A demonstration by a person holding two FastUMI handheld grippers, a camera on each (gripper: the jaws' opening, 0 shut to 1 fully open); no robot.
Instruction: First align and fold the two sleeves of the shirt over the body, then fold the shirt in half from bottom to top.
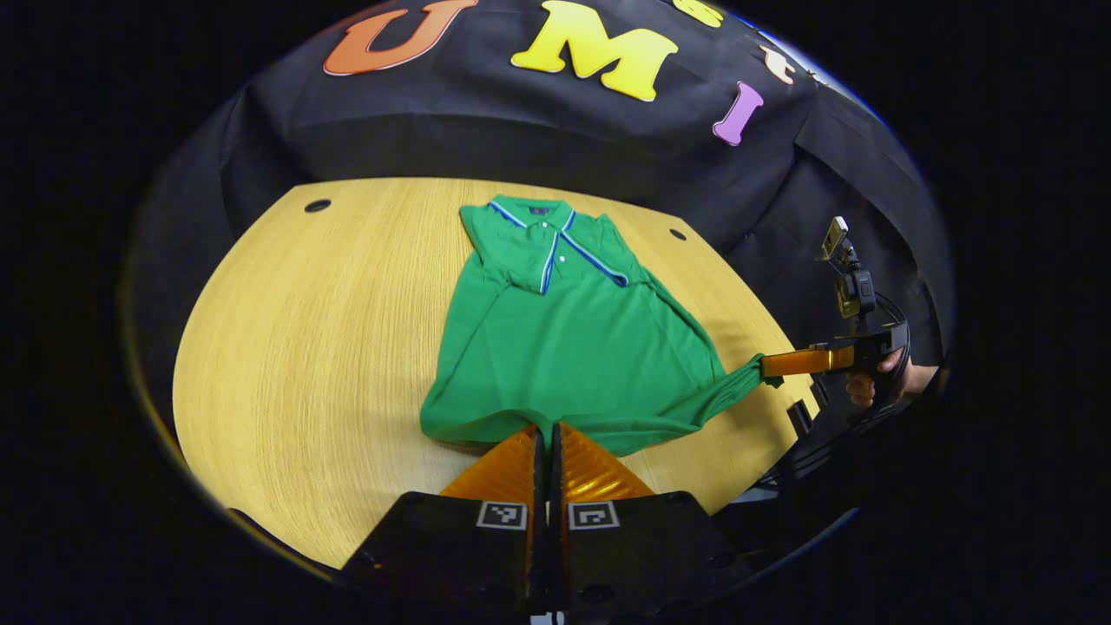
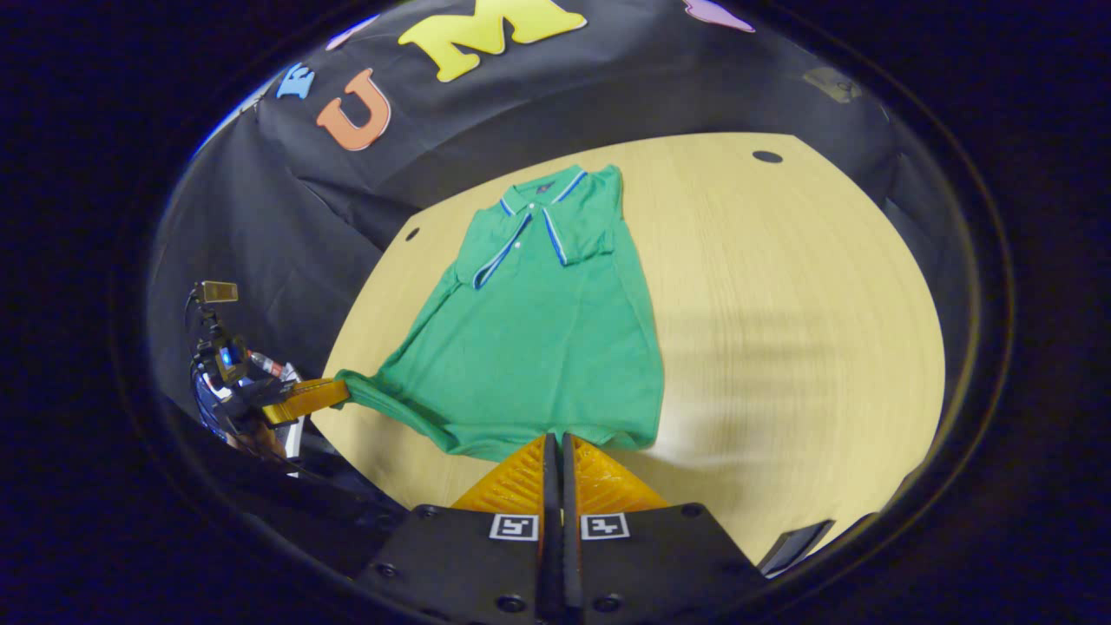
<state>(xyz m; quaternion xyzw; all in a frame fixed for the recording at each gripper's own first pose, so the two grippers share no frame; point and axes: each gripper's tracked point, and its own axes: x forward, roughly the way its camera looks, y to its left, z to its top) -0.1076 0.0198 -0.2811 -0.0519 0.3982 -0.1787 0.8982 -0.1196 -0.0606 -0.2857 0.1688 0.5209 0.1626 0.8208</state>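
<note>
Green knit cloth, a polo shirt point(image 1: 564, 347) with blue-and-white trim on its collar point(image 1: 542, 221), is spread on a pale wooden table point(image 1: 330, 330) with a fine straight grain and rounded corners. Both short sleeves are seen folded in over the chest, so the body forms a long, narrow shape that widens toward the hem. The bottom hem is held at its two corners. In the left gripper view, the left gripper point(image 1: 547, 430) is closed on the hem, its two ribbed fingers pressed together with the cloth edge caught between them. Farther off in the same view, the right gripper point(image 1: 768, 366) is held by a hand point(image 1: 868, 382) beyond the table's edge, and the other hem corner is drawn into a taut point at its tips. In the right gripper view, the right gripper point(image 2: 555, 438) is likewise clamped on the hem, and the left gripper point(image 2: 343, 391) is seen pinching the stretched corner. Small dark round holes point(image 1: 317, 206) are set in the tabletop near its far corners.
</note>
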